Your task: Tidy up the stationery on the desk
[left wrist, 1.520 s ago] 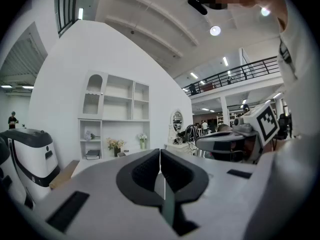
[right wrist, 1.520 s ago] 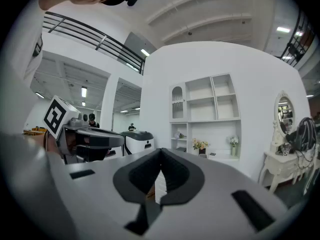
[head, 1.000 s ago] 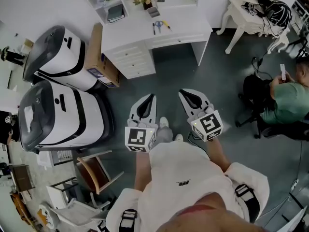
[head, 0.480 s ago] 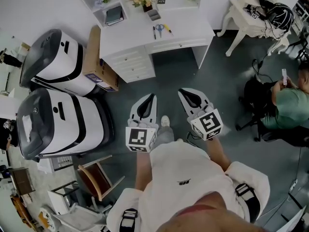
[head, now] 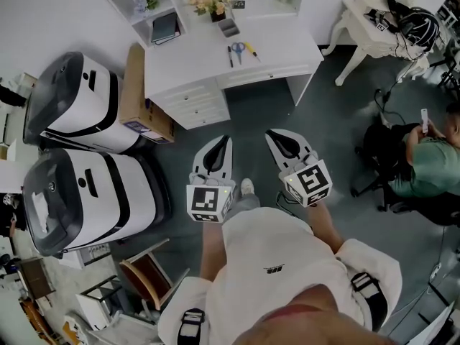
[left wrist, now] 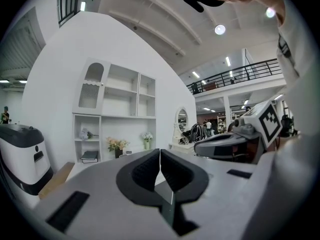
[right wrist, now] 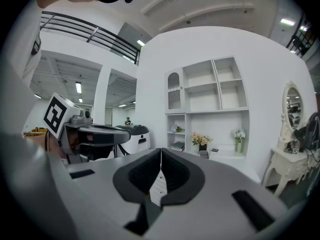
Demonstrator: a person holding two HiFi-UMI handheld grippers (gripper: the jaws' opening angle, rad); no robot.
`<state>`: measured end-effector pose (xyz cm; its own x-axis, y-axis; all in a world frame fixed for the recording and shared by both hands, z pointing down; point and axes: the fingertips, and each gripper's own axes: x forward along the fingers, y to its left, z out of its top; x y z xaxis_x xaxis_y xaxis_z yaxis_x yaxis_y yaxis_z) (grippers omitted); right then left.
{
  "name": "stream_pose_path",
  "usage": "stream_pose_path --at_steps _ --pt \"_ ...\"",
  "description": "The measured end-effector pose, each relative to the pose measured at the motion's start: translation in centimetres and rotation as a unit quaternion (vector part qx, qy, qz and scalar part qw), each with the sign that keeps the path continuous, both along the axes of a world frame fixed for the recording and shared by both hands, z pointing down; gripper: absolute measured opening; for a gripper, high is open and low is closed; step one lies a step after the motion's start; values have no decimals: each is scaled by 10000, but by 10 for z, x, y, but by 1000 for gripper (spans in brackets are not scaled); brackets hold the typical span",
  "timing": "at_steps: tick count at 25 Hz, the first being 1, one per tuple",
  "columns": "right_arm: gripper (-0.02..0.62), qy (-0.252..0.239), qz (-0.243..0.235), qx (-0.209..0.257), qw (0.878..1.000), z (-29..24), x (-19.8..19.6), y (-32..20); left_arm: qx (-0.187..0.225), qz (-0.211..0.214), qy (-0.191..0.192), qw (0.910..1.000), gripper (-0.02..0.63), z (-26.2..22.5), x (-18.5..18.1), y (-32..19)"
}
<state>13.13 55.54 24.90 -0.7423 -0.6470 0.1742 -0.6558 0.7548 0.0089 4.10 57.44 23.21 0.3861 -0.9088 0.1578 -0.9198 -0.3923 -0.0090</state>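
Observation:
A white desk (head: 208,60) stands ahead across the dark floor in the head view. On it lie blue-handled scissors (head: 236,49), a yellow pen (head: 249,49) and a dark pen (head: 229,56), with a small grey holder (head: 229,27) and a flower pot (head: 212,4) behind them. My left gripper (head: 227,141) and right gripper (head: 272,136) are held side by side over the floor, well short of the desk. Both are shut with nothing between the jaws, as the left gripper view (left wrist: 160,156) and right gripper view (right wrist: 160,156) show. The desk's shelf unit (right wrist: 207,114) rises beyond them.
Two large white-and-black machines (head: 75,95) (head: 86,192) and a cardboard box (head: 138,92) stand left of the desk. A wooden chair (head: 147,275) is at the lower left. A seated person (head: 431,167) and a second white table (head: 370,20) are at the right.
The desk has shifted left and grown slightly in the head view as the person walks toward it. Both grippers keep their pose and stay shut.

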Motion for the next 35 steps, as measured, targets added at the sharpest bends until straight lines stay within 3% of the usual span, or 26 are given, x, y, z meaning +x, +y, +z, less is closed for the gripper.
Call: stream_pose_path --at_steps 20,35 --pt "-4 195 434 -42 9989 10 -68 -109 -41 347 38 9994 0 13 -73 -119" --pt "-4 194 548 -13 9983 9 -79 -167 31 377 13 9993 0 13 -87 -175"
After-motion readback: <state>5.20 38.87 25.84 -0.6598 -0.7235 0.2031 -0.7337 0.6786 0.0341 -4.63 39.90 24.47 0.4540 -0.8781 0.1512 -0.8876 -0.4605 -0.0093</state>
